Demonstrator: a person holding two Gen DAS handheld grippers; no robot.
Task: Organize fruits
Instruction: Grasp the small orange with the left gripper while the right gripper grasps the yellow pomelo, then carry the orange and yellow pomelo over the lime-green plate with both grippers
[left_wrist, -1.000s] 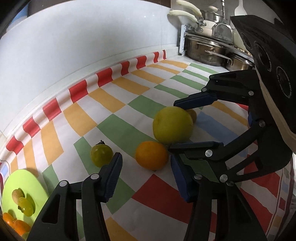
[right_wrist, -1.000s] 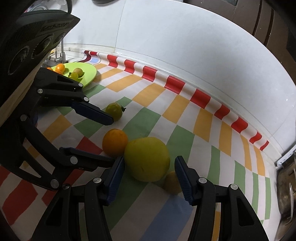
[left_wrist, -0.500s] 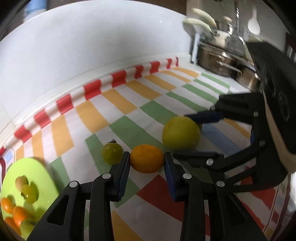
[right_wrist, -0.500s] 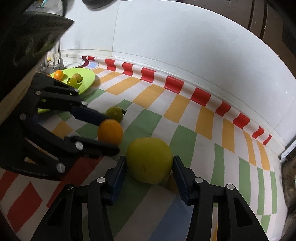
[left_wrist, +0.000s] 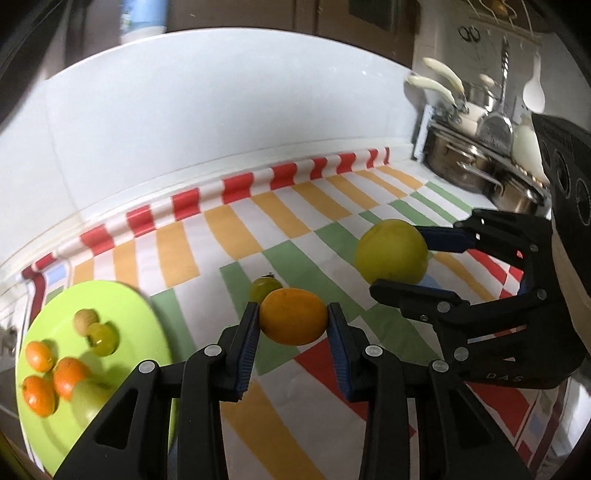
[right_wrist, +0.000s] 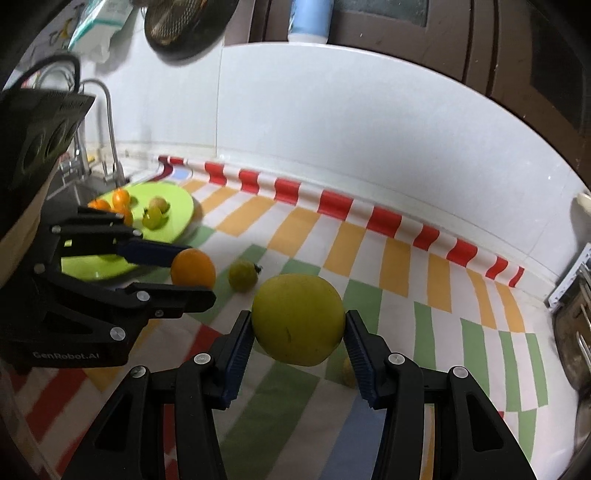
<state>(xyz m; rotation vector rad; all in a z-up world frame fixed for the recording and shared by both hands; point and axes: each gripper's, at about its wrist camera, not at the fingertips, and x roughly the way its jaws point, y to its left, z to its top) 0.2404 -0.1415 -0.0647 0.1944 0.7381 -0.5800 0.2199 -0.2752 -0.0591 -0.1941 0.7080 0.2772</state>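
My left gripper (left_wrist: 291, 325) is shut on an orange (left_wrist: 293, 320) and holds it above the checked cloth; the orange also shows in the right wrist view (right_wrist: 192, 267). My right gripper (right_wrist: 298, 332) is shut on a large yellow-green fruit (right_wrist: 298, 319), lifted off the cloth; it also shows in the left wrist view (left_wrist: 392, 251). A small green fruit (left_wrist: 263, 287) lies on the cloth behind the orange. A small yellow fruit (right_wrist: 348, 367) lies under the right gripper, mostly hidden. A green plate (left_wrist: 122, 306) at the left holds several small fruits.
The checked cloth (left_wrist: 236, 229) ends at a white wall with a red-striped edge. Steel pots (left_wrist: 461, 166) stand at the far right. A sink with a tap (right_wrist: 107, 122) lies left of the plate.
Both grippers closed on their fruits and lifted them off the cloth. The left gripper has moved with the orange toward the green plate.
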